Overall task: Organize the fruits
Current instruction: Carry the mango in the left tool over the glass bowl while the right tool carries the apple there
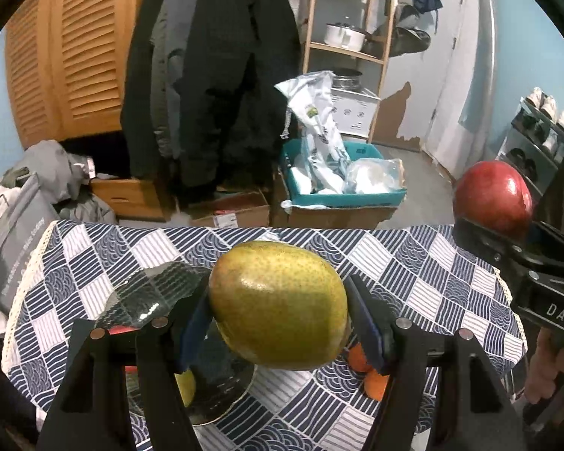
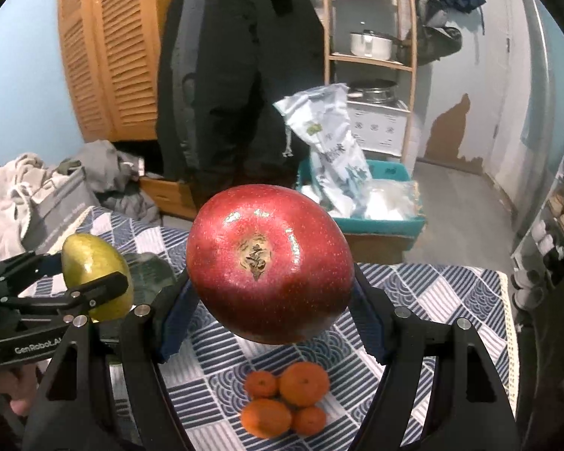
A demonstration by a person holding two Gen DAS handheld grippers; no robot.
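Note:
My left gripper (image 1: 278, 312) is shut on a yellow-green mango (image 1: 278, 304) and holds it above a dark glass plate (image 1: 210, 379). Another yellow-green fruit (image 1: 186, 387) lies on that plate, partly hidden. My right gripper (image 2: 270, 300) is shut on a red mango (image 2: 270, 263), held above the table. The red mango also shows in the left wrist view (image 1: 492, 195), and the green mango in the right wrist view (image 2: 94, 278). Several small oranges (image 2: 285, 398) lie together on the patterned tablecloth (image 2: 432, 300) below the right gripper; two show in the left wrist view (image 1: 368, 368).
The small table's far edge (image 1: 244, 227) drops to a cluttered floor. Beyond it stand cardboard boxes (image 1: 229, 210), a teal crate (image 1: 357, 197) with plastic bags, a hanging black coat (image 1: 225, 75), a wooden shelf (image 1: 342, 49) and a grey bag (image 1: 15, 225) at the left.

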